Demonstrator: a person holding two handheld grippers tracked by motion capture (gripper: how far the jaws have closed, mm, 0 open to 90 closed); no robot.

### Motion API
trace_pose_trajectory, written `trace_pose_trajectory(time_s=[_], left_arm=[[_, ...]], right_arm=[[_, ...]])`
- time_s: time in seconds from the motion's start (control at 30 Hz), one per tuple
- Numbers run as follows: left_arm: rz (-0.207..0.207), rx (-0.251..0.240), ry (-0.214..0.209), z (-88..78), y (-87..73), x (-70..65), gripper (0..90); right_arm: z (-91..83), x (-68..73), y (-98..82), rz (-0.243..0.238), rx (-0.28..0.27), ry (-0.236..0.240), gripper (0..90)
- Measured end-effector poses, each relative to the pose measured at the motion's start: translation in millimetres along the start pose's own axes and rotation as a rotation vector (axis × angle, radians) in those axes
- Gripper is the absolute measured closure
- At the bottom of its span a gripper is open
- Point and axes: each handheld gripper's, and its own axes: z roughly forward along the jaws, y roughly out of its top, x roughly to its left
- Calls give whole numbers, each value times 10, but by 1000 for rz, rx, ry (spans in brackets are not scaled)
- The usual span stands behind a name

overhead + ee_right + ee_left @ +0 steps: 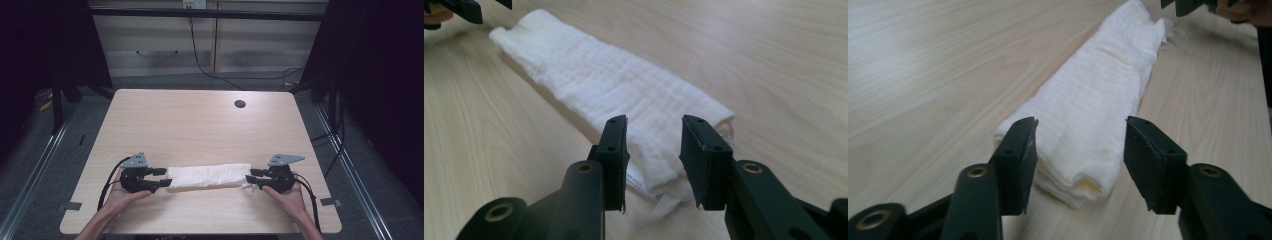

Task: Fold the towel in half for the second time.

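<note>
A white cloth (209, 176), folded into a long narrow strip, lies flat on the wooden table (200, 125) near its front edge. At the cloth's left end my left gripper (164, 178) stands open, its jaws on either side of the folded end (1083, 150) without pinching it. My right gripper (251, 178) is open at the right end, jaws straddling the cloth's corner (654, 150), where a small tag and frayed edge stick out. Each gripper view shows the other gripper far off at the cloth's opposite end.
A round cable hole (240, 104) sits in the table at the back right. Dark curtains flank both sides, and cabinets (200, 45) with a hanging cable stand behind the table. Bare wood stretches beyond the cloth.
</note>
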Motion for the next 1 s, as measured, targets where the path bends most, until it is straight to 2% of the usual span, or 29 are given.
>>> trace_pose_trajectory(time_s=[0.13,0.27,0.43,0.6,0.67,0.73,0.83,0.87,0.93,0.97,1.0], left_arm=[[-37,-6,34,-71,20,-11,383],[-61,-2,77,-168,28,-54,354],[-114,23,132,-314,7,-100,315],[-135,-3,163,-506,-78,-113,286],[-158,-18,189,-590,-123,-73,258],[-176,-29,235,-690,-162,-52,220],[-197,-64,263,-807,-242,-24,189],[-193,-61,268,-817,-293,-5,179],[-232,-50,291,-798,-383,36,160],[-261,-24,312,-776,-402,54,161],[-265,-19,324,-766,-407,63,160]], right_arm=[[-49,-9,52,5,-31,-26,582],[-124,38,82,2,-53,-48,535],[-281,85,51,3,-68,-67,488],[-481,56,-34,22,-86,-114,460],[-549,45,-71,35,-94,-130,452],[-625,30,-121,46,-98,-152,441],[-727,2,-213,59,-101,-180,437],[-755,-11,-249,72,-106,-188,432],[-799,-57,-339,96,-127,-217,417],[-808,-77,-372,107,-134,-229,411],[-816,-110,-425,129,-139,-252,402]])
